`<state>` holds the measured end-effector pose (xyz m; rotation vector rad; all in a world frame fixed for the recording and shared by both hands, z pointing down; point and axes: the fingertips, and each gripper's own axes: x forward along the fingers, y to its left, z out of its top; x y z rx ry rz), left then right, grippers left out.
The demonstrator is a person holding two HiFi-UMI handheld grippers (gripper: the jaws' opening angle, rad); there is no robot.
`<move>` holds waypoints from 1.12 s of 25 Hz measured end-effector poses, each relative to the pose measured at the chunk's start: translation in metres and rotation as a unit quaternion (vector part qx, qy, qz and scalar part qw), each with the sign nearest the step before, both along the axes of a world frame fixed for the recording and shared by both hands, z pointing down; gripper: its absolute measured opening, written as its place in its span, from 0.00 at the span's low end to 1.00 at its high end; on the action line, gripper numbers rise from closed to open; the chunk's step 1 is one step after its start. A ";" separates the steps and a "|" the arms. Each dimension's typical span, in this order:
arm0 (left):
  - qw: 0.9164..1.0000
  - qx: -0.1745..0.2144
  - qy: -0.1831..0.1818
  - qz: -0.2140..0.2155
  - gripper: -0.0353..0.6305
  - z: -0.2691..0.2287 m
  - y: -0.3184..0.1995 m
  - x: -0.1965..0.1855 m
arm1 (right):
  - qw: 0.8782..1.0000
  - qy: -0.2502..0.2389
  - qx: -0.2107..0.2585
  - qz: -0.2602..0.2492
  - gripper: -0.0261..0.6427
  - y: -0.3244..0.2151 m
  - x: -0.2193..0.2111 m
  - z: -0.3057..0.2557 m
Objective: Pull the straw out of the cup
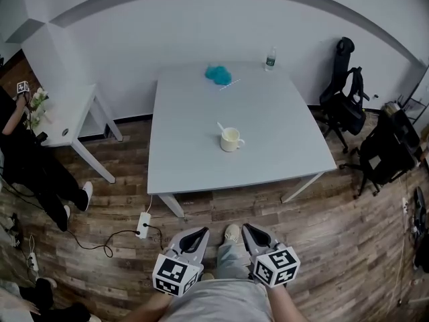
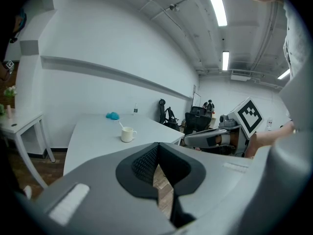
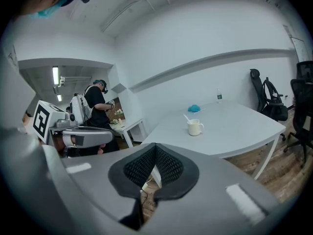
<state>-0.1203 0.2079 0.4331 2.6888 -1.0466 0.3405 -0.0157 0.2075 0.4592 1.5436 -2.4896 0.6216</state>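
Note:
A cream mug [image 1: 231, 139] stands near the middle of the grey table [image 1: 188, 159], with a white straw [image 1: 220, 127] leaning out of it to the upper left. The mug also shows small in the left gripper view [image 2: 127, 134] and the right gripper view [image 3: 195, 127]. Both grippers hang low in front of the person, well short of the table's near edge. My left gripper [image 1: 199, 232] is shut with nothing in it [image 2: 157, 151]. My right gripper [image 1: 247, 228] is shut and empty too [image 3: 155, 153].
A blue cloth [image 1: 218, 74] and a water bottle [image 1: 271, 58] sit at the table's far edge. A white side table [image 1: 67, 123] and a person in black [image 1: 27, 159] are at the left. Office chairs [image 1: 345, 99] stand right. A power strip [image 1: 143, 225] lies on the floor.

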 end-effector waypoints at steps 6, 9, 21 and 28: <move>1.000 -0.001 -0.001 -0.002 0.08 0.003 -0.058 0.020 | 1.000 0.006 0.001 -0.010 0.05 -0.060 0.018 0.002; 1.000 -0.004 0.000 -0.004 0.08 0.002 -0.090 0.032 | 1.000 0.009 -0.004 -0.014 0.05 -0.094 0.030 0.003; 1.000 0.002 0.004 -0.026 0.08 -0.021 -0.205 0.081 | 0.999 0.016 -0.003 -0.038 0.05 -0.209 0.082 -0.019; 0.999 0.007 0.004 -0.054 0.08 -0.024 -0.256 0.100 | 0.998 0.013 -0.001 -0.057 0.05 -0.262 0.102 -0.019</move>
